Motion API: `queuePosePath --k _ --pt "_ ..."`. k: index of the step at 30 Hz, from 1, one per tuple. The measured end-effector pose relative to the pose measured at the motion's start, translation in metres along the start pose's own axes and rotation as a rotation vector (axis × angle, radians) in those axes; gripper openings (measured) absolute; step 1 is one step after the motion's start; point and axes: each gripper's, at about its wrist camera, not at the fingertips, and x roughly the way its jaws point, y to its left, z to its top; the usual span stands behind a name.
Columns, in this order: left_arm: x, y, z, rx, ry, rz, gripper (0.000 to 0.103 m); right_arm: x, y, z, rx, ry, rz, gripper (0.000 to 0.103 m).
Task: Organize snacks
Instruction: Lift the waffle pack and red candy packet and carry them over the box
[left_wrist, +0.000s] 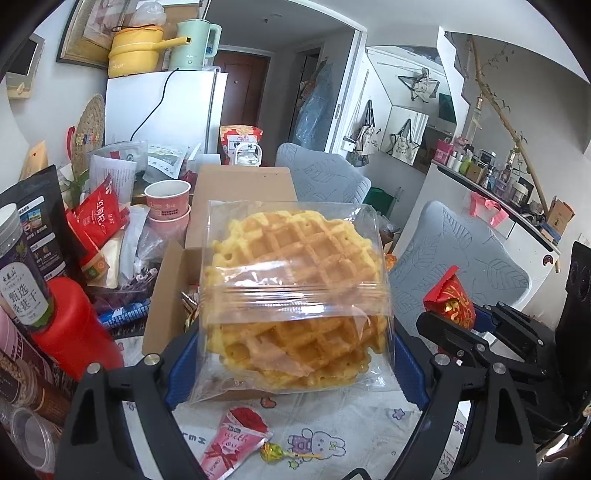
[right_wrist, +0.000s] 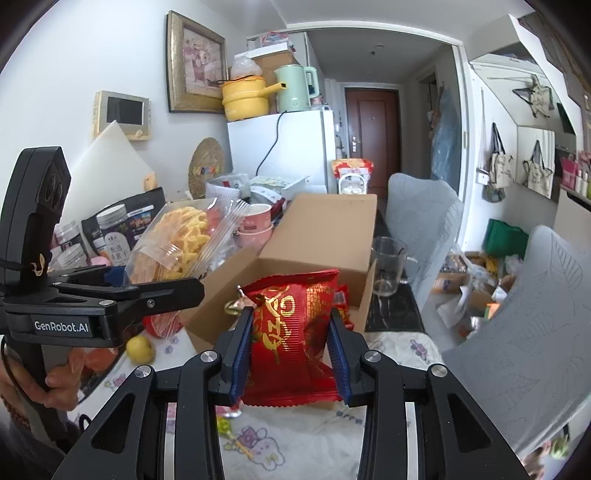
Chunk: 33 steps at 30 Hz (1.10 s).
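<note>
A clear bag of yellow waffles fills the middle of the left wrist view, with my left gripper shut on its lower part, blue pads pressing both sides. The same bag shows at the left of the right wrist view, held up by the left gripper. My right gripper is shut on a red snack packet with gold print. That packet also appears at the right in the left wrist view. An open cardboard box stands just beyond both grippers, with red wrappers inside.
A pink snack packet and a lollipop lie on the rabbit-print tablecloth. Jars, a red bottle and paper cups crowd the left. A glass mug stands right of the box; grey chairs stand behind.
</note>
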Motion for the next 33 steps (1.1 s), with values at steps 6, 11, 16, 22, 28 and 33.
queuePosePath --k 6,11,16,22,28,33 --pt "0.026 0.010 0.019 -0.002 -0.018 0.026 0.089 0.029 -0.007 0.021 -0.015 -0.011 -0.011 0.037" --pt "0.055 0.020 0.032 -0.013 -0.023 0.048 0.089 0.058 -0.014 0.033 -0.018 -0.007 -0.008 0.037" --pt "0.086 0.033 0.042 -0.032 -0.016 0.084 0.089 0.095 -0.024 0.037 -0.007 0.027 -0.007 0.037" --pt "0.116 0.052 0.045 -0.038 0.009 0.149 0.089 0.132 -0.038 0.041 0.016 0.069 -0.033 0.037" --pt "0.142 0.065 0.040 -0.059 0.041 0.197 0.089 0.160 -0.043 0.047 0.041 0.110 -0.019 0.037" --pt "0.159 0.071 0.037 -0.023 0.072 0.254 0.089 0.181 -0.042 0.045 0.043 0.146 -0.035 0.037"
